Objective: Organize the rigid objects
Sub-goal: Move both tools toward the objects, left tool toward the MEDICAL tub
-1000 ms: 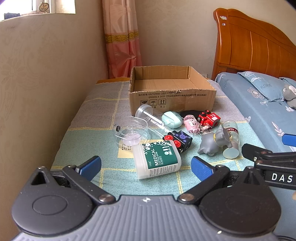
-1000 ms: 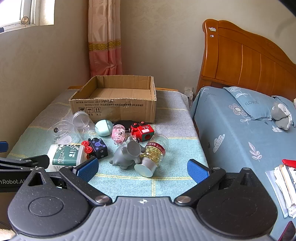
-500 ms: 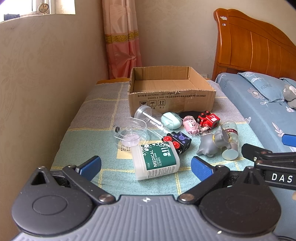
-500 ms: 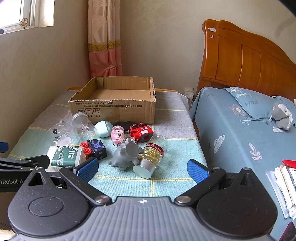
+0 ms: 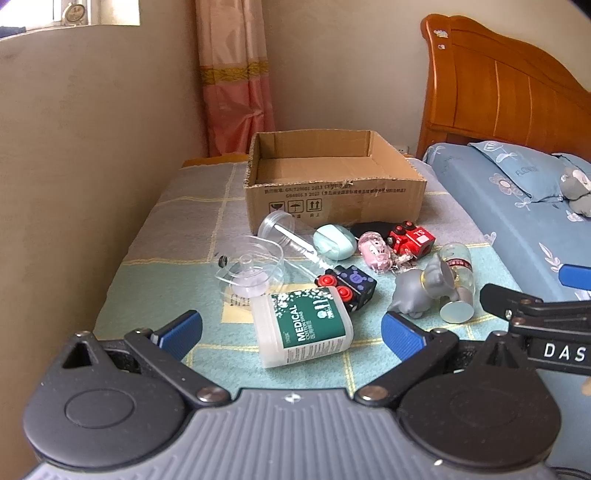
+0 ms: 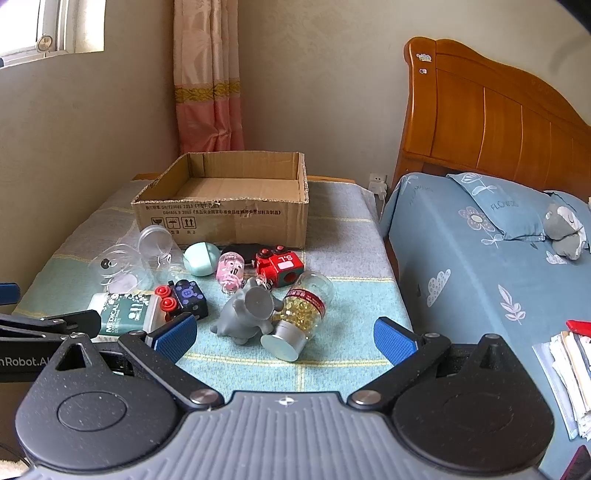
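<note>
Soft daylight from window (image 6: pixel 48 26) upper left; sharp focus, faint shadows, fisheye bending and dark corners.

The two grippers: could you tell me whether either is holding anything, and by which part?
Nothing is held. The left gripper and the right gripper are both open above the table's items.

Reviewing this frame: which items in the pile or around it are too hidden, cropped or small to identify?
- Black flat item: both views, mostly behind the red toy train and the mint case.
- Small print on the cardboard box: too small in both views.
- Papers: right wrist view, cut off by the frame edge.
</note>
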Tool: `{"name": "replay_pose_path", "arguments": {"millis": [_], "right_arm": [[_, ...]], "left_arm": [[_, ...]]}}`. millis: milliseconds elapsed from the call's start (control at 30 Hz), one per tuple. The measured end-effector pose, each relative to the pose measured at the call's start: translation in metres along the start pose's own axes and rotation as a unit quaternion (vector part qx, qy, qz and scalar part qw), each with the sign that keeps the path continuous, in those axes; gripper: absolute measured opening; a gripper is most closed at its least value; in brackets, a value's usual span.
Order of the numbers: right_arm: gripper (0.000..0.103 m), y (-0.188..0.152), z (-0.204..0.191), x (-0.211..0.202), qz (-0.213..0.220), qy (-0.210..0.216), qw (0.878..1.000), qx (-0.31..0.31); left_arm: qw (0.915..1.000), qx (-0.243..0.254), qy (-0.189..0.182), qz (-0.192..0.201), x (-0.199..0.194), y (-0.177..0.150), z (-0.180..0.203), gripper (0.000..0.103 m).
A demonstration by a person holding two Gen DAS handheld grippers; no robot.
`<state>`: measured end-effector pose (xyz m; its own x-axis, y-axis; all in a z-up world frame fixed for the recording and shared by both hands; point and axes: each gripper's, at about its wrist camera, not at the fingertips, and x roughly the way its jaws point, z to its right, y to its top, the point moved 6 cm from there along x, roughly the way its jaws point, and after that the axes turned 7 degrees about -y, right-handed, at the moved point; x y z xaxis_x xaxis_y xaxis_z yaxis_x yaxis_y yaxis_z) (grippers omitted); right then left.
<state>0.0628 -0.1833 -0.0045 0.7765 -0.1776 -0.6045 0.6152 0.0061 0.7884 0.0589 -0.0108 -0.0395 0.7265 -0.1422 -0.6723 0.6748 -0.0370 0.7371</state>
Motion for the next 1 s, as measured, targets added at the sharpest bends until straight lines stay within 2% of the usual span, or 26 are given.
{"name": "replay_pose_path", "arguments": {"millis": [100, 400, 667, 1000], "right_arm": [[0.103, 0.003, 0.001, 0.003, 0.006, 0.011, 1.0, 0.001], [0.103, 0.006, 0.004, 0.019, 0.014, 0.028, 0.999, -0.012], [0.103, 0.001, 0.013, 0.037, 0.009, 0.046, 0.999, -0.017], [0.103, -0.012, 0.019, 0.055, 0.005, 0.063, 0.997, -0.037]], "left_arm": [[0.9999, 0.01, -0.01, -0.007, 0.008, 0.0, 0.001, 0.102], [0.9994, 0.024, -0.009, -0.023, 0.03, 0.004, -0.006, 0.102], [0.996, 0.068, -0.038, -0.042, 0.064, 0.013, 0.002, 0.102], [0.9931, 0.094, -0.025, -0.065, 0.105, 0.0, 0.003, 0.102]]}}
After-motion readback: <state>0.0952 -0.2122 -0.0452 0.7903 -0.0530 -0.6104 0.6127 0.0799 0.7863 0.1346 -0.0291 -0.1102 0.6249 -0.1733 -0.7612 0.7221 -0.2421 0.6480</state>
